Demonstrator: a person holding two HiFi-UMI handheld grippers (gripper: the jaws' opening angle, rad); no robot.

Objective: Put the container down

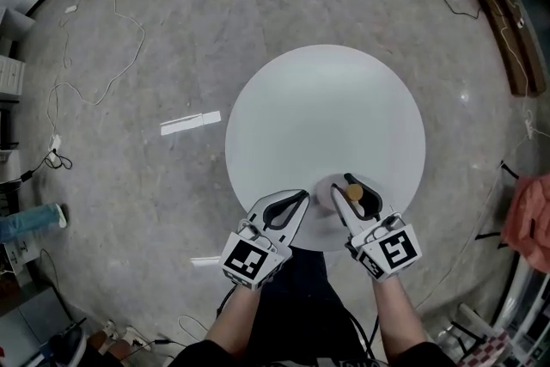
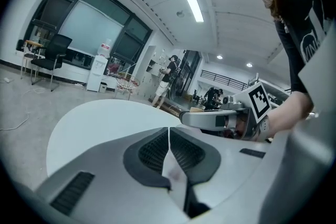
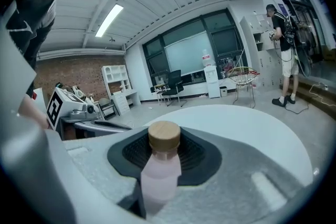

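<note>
Currently, the right tool (image 1: 345, 188) is clenched on the pale pink translucent bottle-shaped container (image 3: 159, 173), gripping its body below the round light-wooden cap (image 3: 164, 136). The container stands upright between the jaws, at the lower centre of the head view, over the near edge of the round white table (image 1: 326, 107). Contact between its base and the table cannot be determined. The left tool (image 1: 295, 202) sits just beside it at the left, jaws pressed together on nothing, over the same table edge.
</note>
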